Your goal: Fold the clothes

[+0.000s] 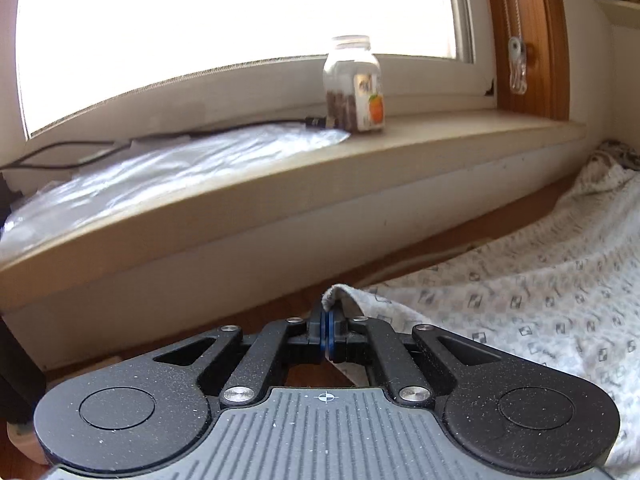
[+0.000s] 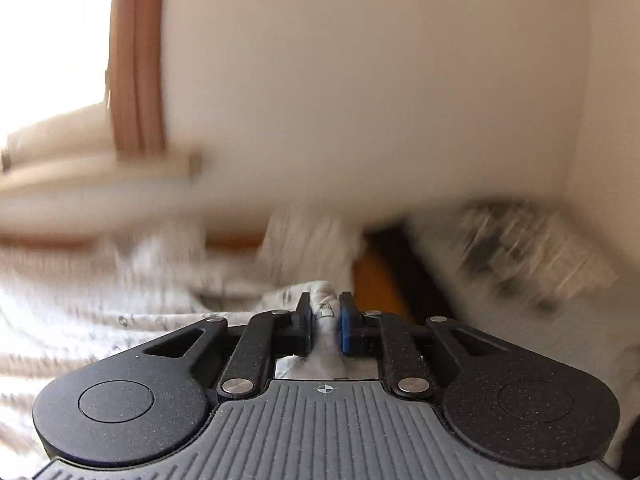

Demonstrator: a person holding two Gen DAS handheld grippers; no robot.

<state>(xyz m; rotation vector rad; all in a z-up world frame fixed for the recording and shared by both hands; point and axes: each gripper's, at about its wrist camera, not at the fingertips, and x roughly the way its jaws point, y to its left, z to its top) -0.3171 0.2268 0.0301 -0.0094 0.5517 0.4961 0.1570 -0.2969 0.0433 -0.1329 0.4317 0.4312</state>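
Note:
A white garment with a small dark print (image 1: 520,300) stretches to the right in the left wrist view. My left gripper (image 1: 327,314) is shut on its edge, with a fold of cloth poking up between the blue pads. In the right wrist view the same garment (image 2: 100,320) spreads to the left, blurred by motion. My right gripper (image 2: 325,312) is shut on a bunched fold of it (image 2: 325,308), held between the pads. The cloth hangs between both grippers above a wooden surface (image 2: 376,280).
A window sill (image 1: 360,160) runs across ahead of the left gripper, with a glass jar (image 1: 354,84), a clear plastic sheet (image 1: 160,168) and a black cable (image 1: 80,152) on it. A blurred patterned object (image 2: 520,248) lies at the right by the wall.

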